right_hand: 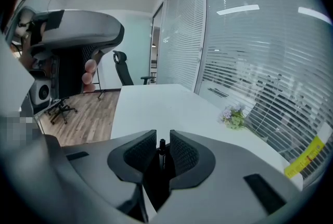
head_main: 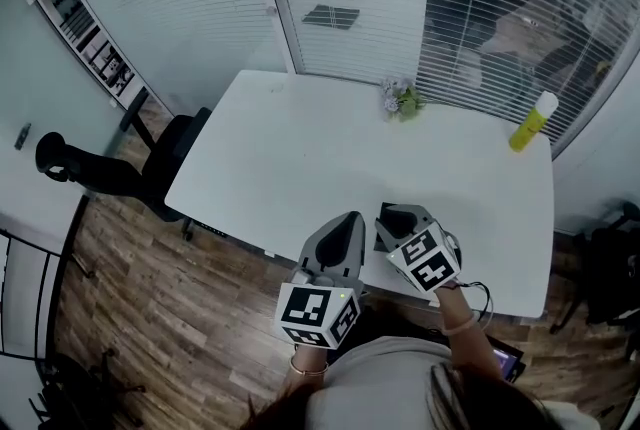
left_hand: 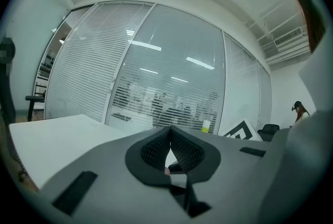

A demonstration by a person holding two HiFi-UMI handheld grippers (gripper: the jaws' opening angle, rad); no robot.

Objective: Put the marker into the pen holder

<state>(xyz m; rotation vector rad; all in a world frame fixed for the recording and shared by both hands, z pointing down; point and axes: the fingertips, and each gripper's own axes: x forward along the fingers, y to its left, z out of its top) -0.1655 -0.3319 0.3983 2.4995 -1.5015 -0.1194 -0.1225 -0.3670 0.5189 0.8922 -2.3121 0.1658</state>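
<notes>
Lowest in the frame, the left gripper (head_main: pixel 348 221) has its jaws pressed together on nothing. Beside it, the right gripper (head_main: pixel 396 216) pinches the marker (right_hand: pixel 162 149) above the table's (head_main: pixel 300 148) near edge. No pen holder shows; the drop is still to do.

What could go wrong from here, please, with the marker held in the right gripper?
The right gripper pinches the thin marker near its jaw tips, so it might swivel or slip. No pen holder shows on the table, only flowers and a yellow bottle, so the drop target is unclear.
</notes>
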